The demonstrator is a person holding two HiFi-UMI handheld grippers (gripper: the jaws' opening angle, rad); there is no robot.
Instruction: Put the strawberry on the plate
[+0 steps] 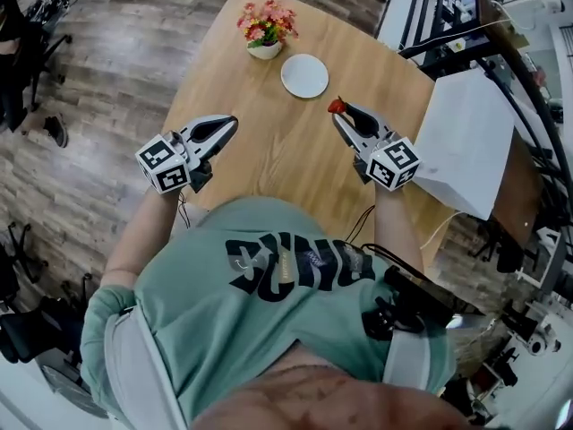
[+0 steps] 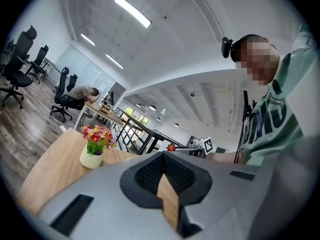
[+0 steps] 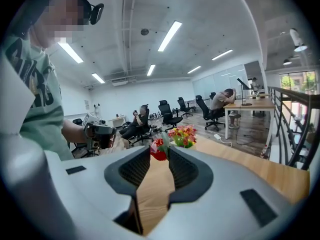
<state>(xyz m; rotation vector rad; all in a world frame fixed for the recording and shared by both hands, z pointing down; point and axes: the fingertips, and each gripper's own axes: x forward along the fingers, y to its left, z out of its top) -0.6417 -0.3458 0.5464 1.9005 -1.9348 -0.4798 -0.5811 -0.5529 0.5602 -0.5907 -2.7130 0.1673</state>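
A red strawberry point(image 1: 337, 107) hangs above the wooden table point(image 1: 269, 150), pinched at the tips of my right gripper point(image 1: 343, 115). In the right gripper view the strawberry point(image 3: 158, 154) sits between the two dark pads point(image 3: 176, 166), in front of the flowers. The empty white plate point(image 1: 304, 75) lies on the table just beyond and to the left of the berry. Over the table's left edge my left gripper point(image 1: 227, 127) is held with its jaws together and nothing in them. Its own view shows the left gripper point(image 2: 163, 157) with its pads meeting.
A white pot of red and yellow flowers point(image 1: 266, 29) stands at the far end of the table, just left of the plate. A white box point(image 1: 466, 141) sits at the table's right edge. Beyond it is a black metal rack point(image 1: 466, 25). Office chairs point(image 1: 27, 34) stand at the left.
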